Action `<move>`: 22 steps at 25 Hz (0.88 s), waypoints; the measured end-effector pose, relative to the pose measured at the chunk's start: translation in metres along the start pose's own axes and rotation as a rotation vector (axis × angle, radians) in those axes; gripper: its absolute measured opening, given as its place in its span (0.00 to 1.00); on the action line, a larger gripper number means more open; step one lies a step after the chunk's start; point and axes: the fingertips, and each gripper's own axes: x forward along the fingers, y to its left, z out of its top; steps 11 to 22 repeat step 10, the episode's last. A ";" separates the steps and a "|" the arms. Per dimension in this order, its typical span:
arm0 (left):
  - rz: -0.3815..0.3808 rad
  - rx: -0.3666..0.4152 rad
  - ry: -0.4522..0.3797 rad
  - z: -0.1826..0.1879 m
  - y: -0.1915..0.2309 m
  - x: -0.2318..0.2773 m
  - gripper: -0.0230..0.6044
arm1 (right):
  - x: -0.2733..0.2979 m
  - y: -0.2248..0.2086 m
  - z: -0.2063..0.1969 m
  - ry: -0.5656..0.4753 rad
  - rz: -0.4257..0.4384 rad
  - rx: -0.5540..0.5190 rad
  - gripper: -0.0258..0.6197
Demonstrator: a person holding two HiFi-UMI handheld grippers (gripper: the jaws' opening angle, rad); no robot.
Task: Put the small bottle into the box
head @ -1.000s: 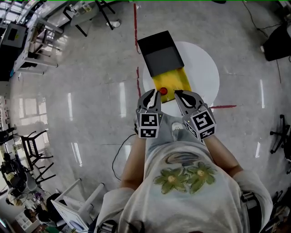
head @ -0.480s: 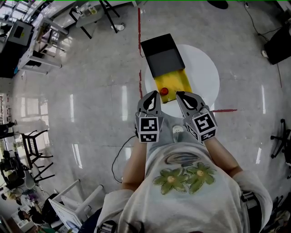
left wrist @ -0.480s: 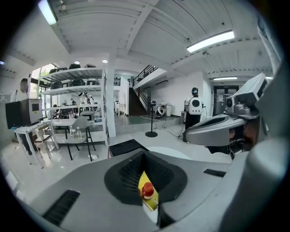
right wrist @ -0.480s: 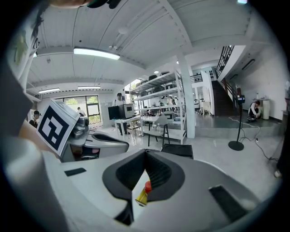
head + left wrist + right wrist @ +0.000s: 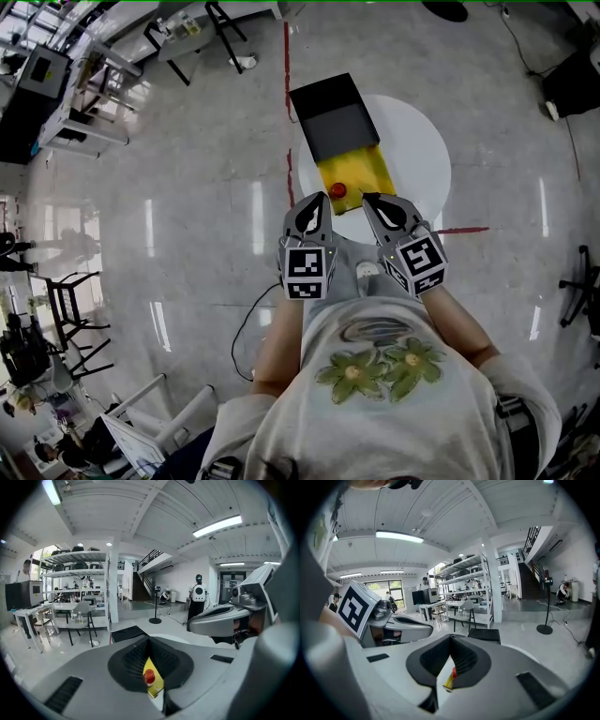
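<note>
A small bottle with a red cap [image 5: 337, 190] stands on a yellow panel [image 5: 356, 169], which adjoins the near side of an open black box [image 5: 330, 117] on a round white table [image 5: 422, 150]. My left gripper [image 5: 314, 200] hovers just left of the bottle and nearer to me, shut with nothing in it. My right gripper [image 5: 371, 200] is just right of the bottle, also shut and holding nothing. Through the gap below the shut jaws the bottle [image 5: 149, 676] shows in the left gripper view, and the bottle [image 5: 453, 671] shows again in the right gripper view.
Red tape lines [image 5: 287, 47] run across the glossy grey floor. A black cable [image 5: 246, 319] lies on the floor at the left. Desks and chairs [image 5: 66, 309] line the left side, and a black office chair [image 5: 581, 277] stands at the right.
The left gripper's jaws have closed from slightly apart to shut. Both grippers stay near the bottle, and the head view has shifted a little.
</note>
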 end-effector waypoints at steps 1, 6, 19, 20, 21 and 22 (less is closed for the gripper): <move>-0.001 -0.001 0.000 -0.001 0.000 0.000 0.04 | 0.000 0.000 -0.001 0.000 -0.001 0.003 0.04; 0.000 -0.011 0.011 -0.004 0.000 -0.003 0.04 | -0.002 0.002 -0.001 -0.005 -0.003 0.012 0.04; 0.001 -0.014 0.004 0.001 0.003 -0.004 0.04 | -0.002 0.004 0.004 -0.004 -0.003 0.012 0.04; 0.001 -0.014 0.004 0.001 0.003 -0.004 0.04 | -0.002 0.004 0.004 -0.004 -0.003 0.012 0.04; 0.001 -0.014 0.004 0.001 0.003 -0.004 0.04 | -0.002 0.004 0.004 -0.004 -0.003 0.012 0.04; 0.001 -0.014 0.004 0.001 0.003 -0.004 0.04 | -0.002 0.004 0.004 -0.004 -0.003 0.012 0.04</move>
